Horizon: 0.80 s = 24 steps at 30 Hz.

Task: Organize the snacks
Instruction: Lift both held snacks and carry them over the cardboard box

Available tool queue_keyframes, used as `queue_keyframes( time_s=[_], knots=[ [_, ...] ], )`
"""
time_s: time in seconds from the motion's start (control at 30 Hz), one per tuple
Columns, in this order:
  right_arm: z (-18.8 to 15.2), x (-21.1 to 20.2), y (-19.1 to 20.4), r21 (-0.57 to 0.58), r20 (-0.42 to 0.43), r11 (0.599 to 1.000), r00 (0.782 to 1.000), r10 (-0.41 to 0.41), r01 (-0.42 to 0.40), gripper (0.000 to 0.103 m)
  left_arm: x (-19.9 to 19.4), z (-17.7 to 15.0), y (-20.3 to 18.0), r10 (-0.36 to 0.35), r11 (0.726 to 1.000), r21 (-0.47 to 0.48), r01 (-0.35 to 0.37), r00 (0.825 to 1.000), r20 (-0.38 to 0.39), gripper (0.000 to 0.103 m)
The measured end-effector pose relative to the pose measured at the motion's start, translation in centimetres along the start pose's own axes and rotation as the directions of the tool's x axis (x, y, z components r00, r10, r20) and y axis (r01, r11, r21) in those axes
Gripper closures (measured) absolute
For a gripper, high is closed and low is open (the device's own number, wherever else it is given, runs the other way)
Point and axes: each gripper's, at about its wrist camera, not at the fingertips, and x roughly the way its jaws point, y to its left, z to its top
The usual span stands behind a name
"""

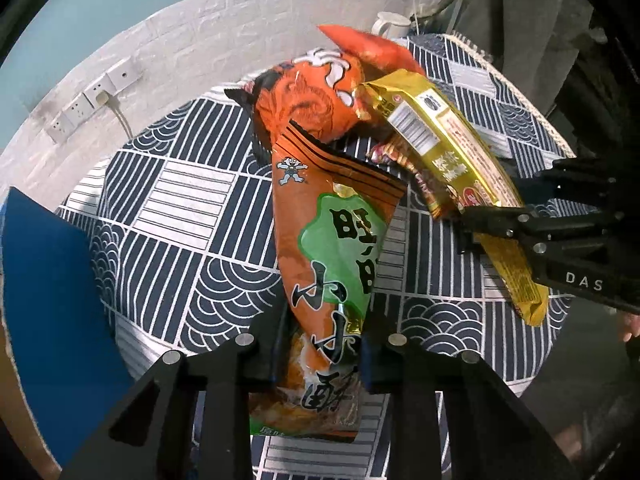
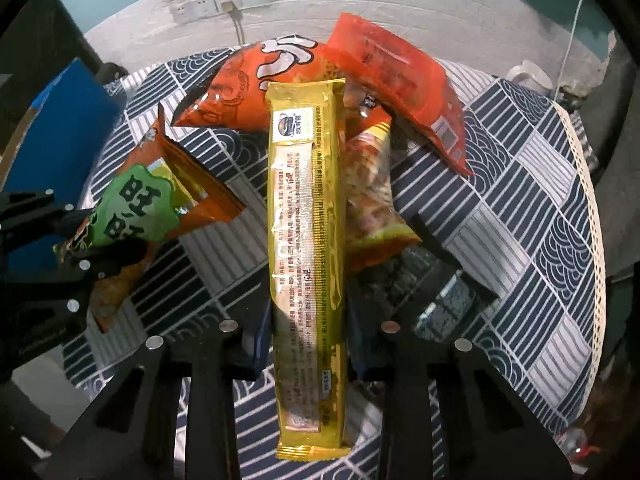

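On the round table's blue-and-white cloth (image 1: 192, 200) you've got a loose pile of snacks, and both of your grippers are already loaded up; your left gripper (image 1: 320, 360) is pinched tight on the lower half of the green-and-orange bag (image 1: 332, 248), whose top leans up toward the pile; your right gripper (image 2: 308, 344) is clamped on the long gold pack (image 2: 306, 208), gripping it low down so most of it sticks out ahead over the pile and a short tail hangs back toward you. From the left camera you can see that same gold pack (image 1: 448, 152) running diagonally through the right gripper's black fingers (image 1: 496, 224), its far end just beside the orange bag (image 1: 312, 100) at the back. Behind the orange bag sits a red pouch (image 2: 400, 80), tilted, and under the gold pack lies a pizza-print bag (image 2: 372, 200); can't really tell whether the gold pack touches it or just passes over it, the fisheye flattens everything. Off to the left there's a blue box (image 1: 52, 280) at the table's edge; a white mug (image 1: 390, 24) stands at the far rim, and wall sockets (image 2: 220, 2) sit behind it all.
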Motion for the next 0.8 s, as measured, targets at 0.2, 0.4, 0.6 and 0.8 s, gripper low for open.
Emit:
queue_keyframes(
  time_s=[0.2,0.4,0.6,0.8],
  knots=[
    [-0.5,-2.5,0.0,0.009,0.032,0.999,0.999,0.031,-0.031,0.073,-2.3,-0.5,0.1,0.005,1.0,-0.008,-0.005,0.999,0.039,0.075],
    [-0.6,-5.3,0.3,-0.021,0.071,0.999,0.997,0.03,-0.028,0.073,-5.4,-0.9,0.9,0.017,0.999,-0.034,-0.014,0.995,0.095,0.075],
    [-0.1,-7.9,1.1,-0.034,0.112,0.998,0.993,0.047,-0.044,0.073,-8.3,-1.3,1.9,0.039,0.998,-0.06,-0.031,0.99,0.139,0.075],
    [0.1,-9.7,2.1,-0.055,0.13,0.997,0.989,0.067,-0.06,0.073,-10.9,-2.2,2.5,0.06,0.997,-0.065,-0.049,0.983,0.174,0.075]
  ],
)
